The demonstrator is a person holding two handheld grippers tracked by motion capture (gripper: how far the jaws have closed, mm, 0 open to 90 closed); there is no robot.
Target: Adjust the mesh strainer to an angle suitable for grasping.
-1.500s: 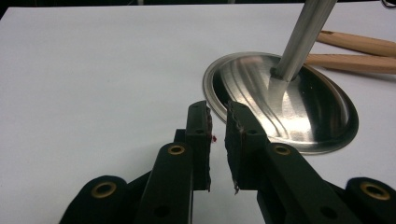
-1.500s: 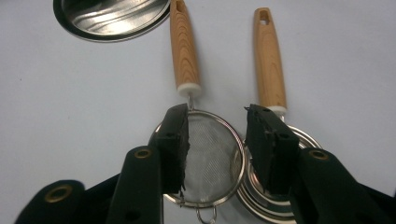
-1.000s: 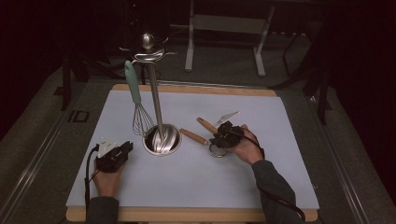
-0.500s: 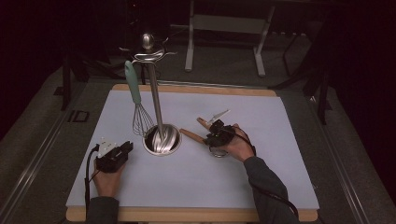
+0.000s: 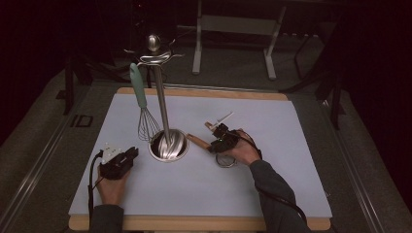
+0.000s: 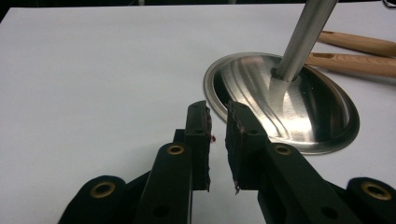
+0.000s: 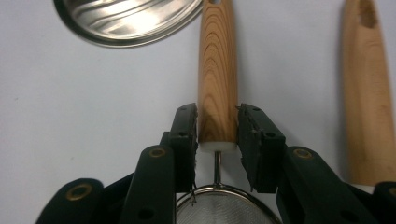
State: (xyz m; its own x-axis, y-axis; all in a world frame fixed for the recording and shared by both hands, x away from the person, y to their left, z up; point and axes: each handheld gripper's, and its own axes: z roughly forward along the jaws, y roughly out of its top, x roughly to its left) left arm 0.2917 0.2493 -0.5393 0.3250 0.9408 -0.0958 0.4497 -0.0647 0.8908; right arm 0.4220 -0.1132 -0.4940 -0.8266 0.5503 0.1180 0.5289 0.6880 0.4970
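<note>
A strainer with a wooden handle (image 7: 217, 70) lies on the white mat beside the steel stand's round base (image 5: 168, 144). Its mesh bowl (image 7: 224, 207) is under my right gripper (image 7: 217, 112), whose pads press both sides of the handle's end. In the high view that right gripper (image 5: 222, 139) sits just right of the base, over the strainer handle (image 5: 197, 141). My left gripper (image 6: 217, 109) rests low on the mat, its jaws a narrow gap apart with nothing between them, pointing at the base (image 6: 280, 102). In the high view the left gripper (image 5: 119, 162) lies left of the base.
A whisk (image 5: 143, 109) with a teal handle hangs from the hooks at the top of the stand's pole (image 5: 160, 97). A second wooden-handled utensil (image 7: 369, 93) lies alongside the strainer, its white head (image 5: 224, 118) pointing away. The mat (image 5: 291, 184) covers a wooden tabletop.
My right hand has shifted a little left toward the stand's base, settling over the strainer's handle. The left hand, the stand and the whisk have stayed put.
</note>
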